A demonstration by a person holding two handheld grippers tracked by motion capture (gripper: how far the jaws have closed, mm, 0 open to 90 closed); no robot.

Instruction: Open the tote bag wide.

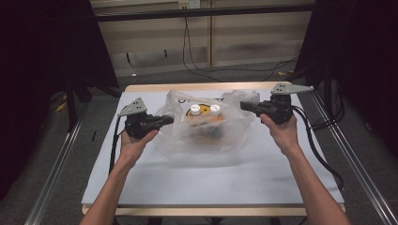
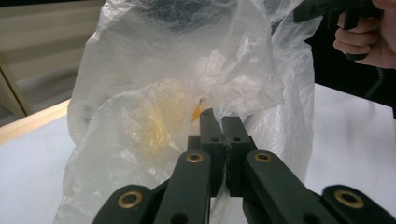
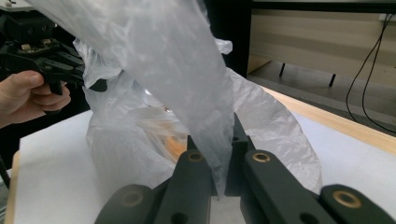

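Both forearms are reaching forward from the near edge, bare and angling slightly inward. The left hand [image 1: 136, 140] is gripping the left hand-held gripper [image 1: 165, 120], which is pointing toward the right, its 2 jaws pressed together with a fold of thin film pinched between them. The right hand [image 1: 280, 129] is holding the right hand-held gripper [image 1: 244, 106], pointing left, jaws likewise clamping film. Cables are trailing from each.

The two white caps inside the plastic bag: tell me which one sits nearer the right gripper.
The white cap on the right of the pair. It lies closer to the right gripper than the other white cap, which sits beside it toward the left gripper.
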